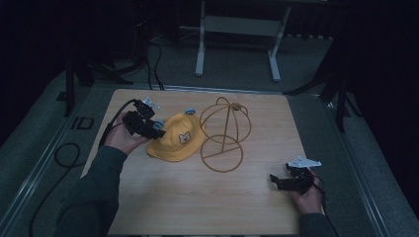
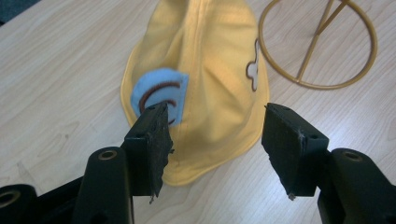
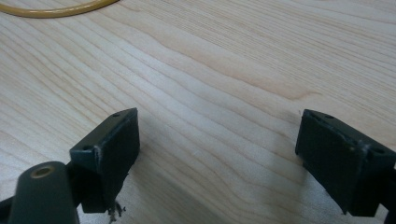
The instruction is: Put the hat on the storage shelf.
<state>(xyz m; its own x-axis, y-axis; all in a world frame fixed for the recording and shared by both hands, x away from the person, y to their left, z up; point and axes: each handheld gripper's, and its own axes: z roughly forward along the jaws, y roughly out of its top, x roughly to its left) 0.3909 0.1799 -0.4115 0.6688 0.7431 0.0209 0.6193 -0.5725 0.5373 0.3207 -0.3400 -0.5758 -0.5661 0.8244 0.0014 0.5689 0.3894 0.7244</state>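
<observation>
a yellow child's hat (image 1: 176, 143) with a little bear face on the front lies flat on the table (image 1: 163, 202), its crown up and its brim spread on the wood, just beside a gold wire hat stand (image 1: 223, 134) whose dome frame and ring base are bare. the work in hand looks like getting the hat onto that stand, and judging by how things lie it is at an early point: the hat is on the table and nothing hangs on the wire. the left gripper (image 1: 157, 129) is held right at the hat's left edge, and in the left gripper view its jaws stand wide apart over the brim, one near the blue round ear patch (image 2: 159, 95), with the cloth below and between them but no pad pressing on it, so nothing is gripped. the right gripper (image 1: 277, 181) sits well apart from the hat near the table's right front corner, its jaws also spread wide over bare wood, with a bit of the stand's ring at the top of its view. what seems left is nearly everything: close on the brim or crown, lift the hat, carry it the short way over and settle it on the dome
</observation>
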